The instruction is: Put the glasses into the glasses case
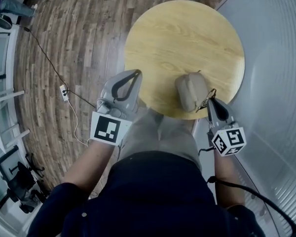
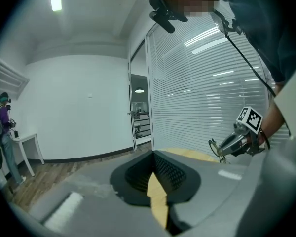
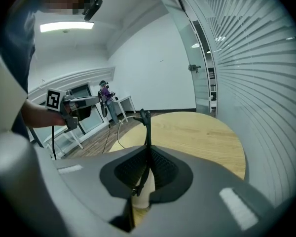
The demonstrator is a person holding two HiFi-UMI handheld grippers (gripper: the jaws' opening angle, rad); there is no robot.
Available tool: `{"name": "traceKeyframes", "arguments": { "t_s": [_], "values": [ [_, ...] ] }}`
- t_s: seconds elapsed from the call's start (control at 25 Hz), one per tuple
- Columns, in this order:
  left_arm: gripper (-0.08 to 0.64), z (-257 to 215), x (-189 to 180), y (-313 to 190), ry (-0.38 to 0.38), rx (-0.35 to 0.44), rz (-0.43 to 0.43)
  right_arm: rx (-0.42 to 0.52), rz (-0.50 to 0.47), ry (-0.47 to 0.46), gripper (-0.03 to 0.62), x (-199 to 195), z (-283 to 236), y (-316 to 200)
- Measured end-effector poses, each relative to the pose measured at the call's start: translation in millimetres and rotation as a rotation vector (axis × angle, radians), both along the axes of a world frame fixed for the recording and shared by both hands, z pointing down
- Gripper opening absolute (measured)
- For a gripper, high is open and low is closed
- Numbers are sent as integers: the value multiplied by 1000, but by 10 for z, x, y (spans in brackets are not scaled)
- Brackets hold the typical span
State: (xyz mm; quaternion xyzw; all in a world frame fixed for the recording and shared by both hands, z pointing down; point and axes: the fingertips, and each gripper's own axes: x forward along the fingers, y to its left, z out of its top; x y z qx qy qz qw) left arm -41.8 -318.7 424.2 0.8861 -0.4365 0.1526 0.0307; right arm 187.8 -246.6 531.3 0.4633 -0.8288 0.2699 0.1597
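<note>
- Two claws out over the round wooden table [image 1: 187, 38]. Step in hand: glasses gripped, not yet cased.
- My right claw [image 1: 210, 100] is clamped on a temple of the glasses [image 1: 206, 101], which hang just beside the beige glasses case [image 1: 191, 92] at the table's near edge.
- My left claw [image 1: 137, 73]: jaws together, nothing between them, at the table's left edge.
- Next, I judge: the case looks closed, so the left claw must open it first.
</note>
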Motion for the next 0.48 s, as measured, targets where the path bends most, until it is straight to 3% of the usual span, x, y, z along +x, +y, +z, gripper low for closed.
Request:
{"name": "traceKeyframes", "arguments": {
  "t_s": [0.48],
  "values": [
    [6,566,162,-13,10,-90,2,-95,-64,45,28,-81,577,-93]
  ]
}}
